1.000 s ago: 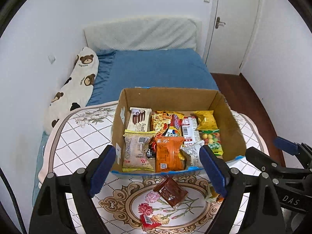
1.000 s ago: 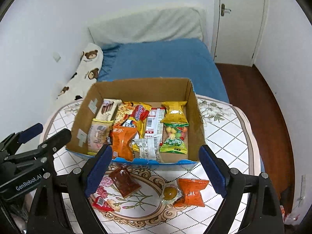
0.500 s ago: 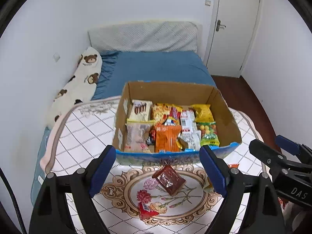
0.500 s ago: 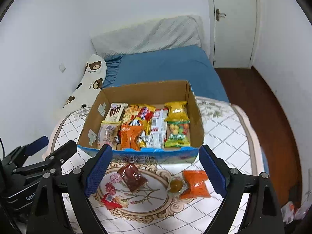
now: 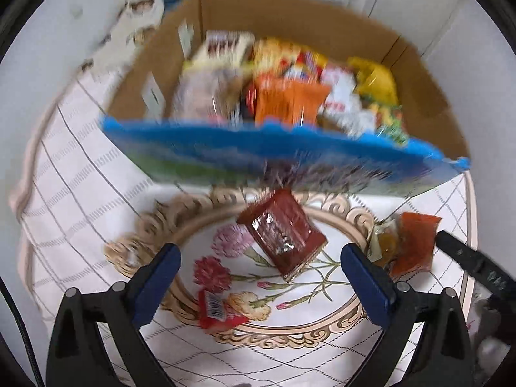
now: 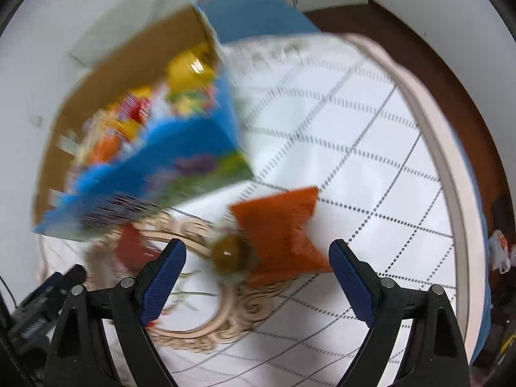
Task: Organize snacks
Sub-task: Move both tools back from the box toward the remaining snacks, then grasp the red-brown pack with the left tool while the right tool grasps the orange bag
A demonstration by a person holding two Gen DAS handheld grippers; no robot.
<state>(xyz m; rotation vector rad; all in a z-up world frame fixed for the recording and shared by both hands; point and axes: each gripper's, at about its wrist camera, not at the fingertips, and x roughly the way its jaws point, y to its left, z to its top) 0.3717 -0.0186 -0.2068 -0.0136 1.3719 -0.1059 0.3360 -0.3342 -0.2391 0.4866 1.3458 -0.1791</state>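
A cardboard box [image 5: 419, 74] with a blue front wall [image 6: 154, 174] holds several snack packets. On the tablecloth in front of it lie a brown packet [image 5: 280, 232], a small red packet [image 5: 214, 311], an orange packet [image 5: 414, 242] and a clear-wrapped round sweet [image 6: 229, 254]. My left gripper [image 5: 259, 274] points down over the brown packet; its jaws are opening and nothing is between them. My right gripper [image 6: 256, 267] hangs open above the round sweet and the orange packet [image 6: 280, 232], touching neither. Both views are blurred by motion.
The white patterned tablecloth [image 6: 354, 135] covers a round table whose edge [image 6: 451, 177] curves along the right. A blue bed [image 6: 258, 13] lies behind the box and dark floor [image 6: 467, 64] to the right. My right gripper's body [image 5: 474, 264] shows at the left view's right edge.
Both grippers have dropped steeply toward the table and tipped downward, so the loose packets now sit close under the fingers. The left jaws have spread wider.
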